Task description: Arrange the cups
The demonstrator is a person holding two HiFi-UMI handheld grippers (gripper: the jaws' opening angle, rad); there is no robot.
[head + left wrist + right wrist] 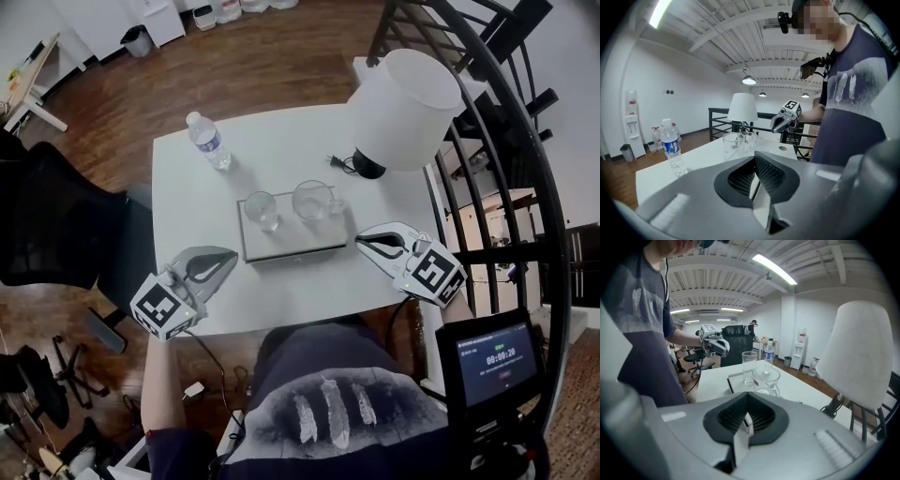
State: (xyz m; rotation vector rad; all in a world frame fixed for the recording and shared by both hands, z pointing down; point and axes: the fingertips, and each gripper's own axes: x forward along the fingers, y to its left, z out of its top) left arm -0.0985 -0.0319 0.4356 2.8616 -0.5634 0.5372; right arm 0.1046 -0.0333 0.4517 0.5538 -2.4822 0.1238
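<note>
Wood-floored loft space with a black railing, and a white worktop (pixel 281 150) in the middle of it. On it sat a flat grey tray (pixel 292 247), and both cups were on the tray. A tall plain tumbler (pixel 261 209) stood on the left half and a wider glass mug (pixel 313 200) with a handle on the right half. Both were upright, side by side along the far edge, with a small gap between them.

Neither tool was on a cup. The left tool (pixel 223 257) hung over the near-left part of the worktop, clear of the tray, jaws pinched together on nothing. The right tool (pixel 363 241) sat just beside the tray's near-right corner, also closed up and empty.

Further out were a water bottle (pixel 208 141) near the far-left corner and a white lamp (pixel 405 108) at the far right.

My read is the arranging looked pretty much done, with the cups lined up and nothing held. If anything was left, it was maybe squaring up the mug's handle.
</note>
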